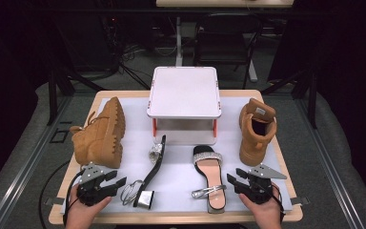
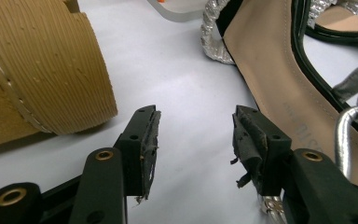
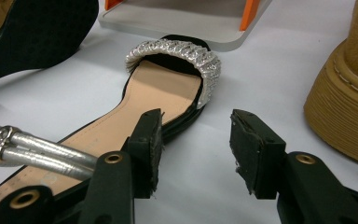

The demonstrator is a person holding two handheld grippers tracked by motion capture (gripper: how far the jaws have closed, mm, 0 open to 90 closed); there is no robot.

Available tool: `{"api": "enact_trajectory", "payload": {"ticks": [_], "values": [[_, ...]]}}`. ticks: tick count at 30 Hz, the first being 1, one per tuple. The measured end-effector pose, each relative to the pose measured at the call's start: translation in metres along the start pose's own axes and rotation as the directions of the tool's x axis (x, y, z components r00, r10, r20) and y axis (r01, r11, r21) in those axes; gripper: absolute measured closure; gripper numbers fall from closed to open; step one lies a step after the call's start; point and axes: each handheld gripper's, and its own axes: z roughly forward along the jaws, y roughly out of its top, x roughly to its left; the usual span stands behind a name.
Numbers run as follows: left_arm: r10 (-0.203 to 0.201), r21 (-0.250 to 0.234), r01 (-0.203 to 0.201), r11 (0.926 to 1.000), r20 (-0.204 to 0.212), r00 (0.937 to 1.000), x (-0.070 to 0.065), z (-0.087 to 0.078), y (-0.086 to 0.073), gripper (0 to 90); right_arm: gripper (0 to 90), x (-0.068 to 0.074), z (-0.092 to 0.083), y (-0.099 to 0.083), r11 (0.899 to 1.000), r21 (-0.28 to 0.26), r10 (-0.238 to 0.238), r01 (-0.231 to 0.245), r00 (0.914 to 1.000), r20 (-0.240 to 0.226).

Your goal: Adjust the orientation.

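Both tongs sit at the near edge of the desk [image 1: 124, 107], and both are open with nothing between the pads. Left tongs [image 1: 117, 181] are parked just beside the sandal lying on its side [image 1: 153, 167], right tongs [image 1: 233, 177] just beside the sandal lying flat [image 1: 208, 176], sole down, toe pointing at the white stand [image 1: 183, 92].

Handling-wise, I'd guess these sandals are light and pretty easy to shove around on that smooth white mat. Sole looks stiff, so pinching the sole edge near the middle seems the safest bet. Silver ankle straps [image 3: 37, 149] look floppy and shiny, so I'd skip those: they'd likely slip or just dangle the shoe. Sparkly toe band [image 3: 182, 53] could work, but it might flex.

Tan boots look way heavier and bulkier; the collar is probably the only spot open tongs could bite.

Count: two sandals, two boots (one tipped over at left [image 1: 100, 133], one upright at right [image 1: 256, 131]), one stand, two tongs.
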Motion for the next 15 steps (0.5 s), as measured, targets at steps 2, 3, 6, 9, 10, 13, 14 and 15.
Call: {"api": "enact_trajectory", "payload": {"ticks": [2, 3, 6, 9, 10, 13, 14, 15], "values": [[0.009, -0.003, -0.009, 1.0, -0.006, 0.9999, 0.0, -0.001, -0.002, 49.9, 53.8, 0.001, 0.0, -0.001, 1.0, 0.013, -0.006, 0.006, 1.0, 0.002], [0.011, 0.0, -0.011, 0.9999, -0.007, 0.9999, 0.0, -0.001, -0.002, 49.7, 53.8, 0.001, 0.0, -0.001, 1.0, 0.017, -0.008, 0.008, 0.9999, 0.007], [0.0, -0.013, 0.0, 0.9999, -0.011, 0.9999, 0.003, -0.003, -0.001, 49.6, 53.8, 0.0, 0.0, -0.002, 1.0, 0.026, -0.014, 0.013, 0.9997, 0.022], [-0.024, -0.029, 0.023, 0.9993, -0.015, 0.9996, 0.005, -0.008, 0.001, 49.4, 53.8, -0.001, -0.003, -0.003, 1.0, 0.024, -0.004, 0.004, 0.9996, 0.028], [-0.03, -0.038, 0.03, 0.9988, -0.009, 0.9995, 0.005, -0.009, 0.001, 49.4, 53.9, -0.001, -0.004, -0.004, 1.0, 0.023, -0.002, 0.002, 0.9996, 0.027], [-0.031, -0.04, 0.03, 0.9987, -0.001, 0.9995, 0.005, -0.012, 0.001, 49.4, 53.9, 0.0, -0.009, -0.005, 1.0, 0.019, -0.001, 0.0, 0.9994, 0.034], [-0.025, -0.035, 0.025, 0.9991, -0.004, 0.9997, 0.004, -0.013, 0.002, 49.4, 53.9, 0.0, -0.009, -0.004, 1.0, 0.019, 0.001, -0.001, 0.9996, 0.028], [-0.023, -0.034, 0.023, 0.9992, -0.003, 0.9997, 0.004, -0.013, 0.002, 49.4, 53.9, 0.0, -0.009, -0.004, 1.0, 0.019, 0.001, -0.001, 0.9996, 0.028]]}}
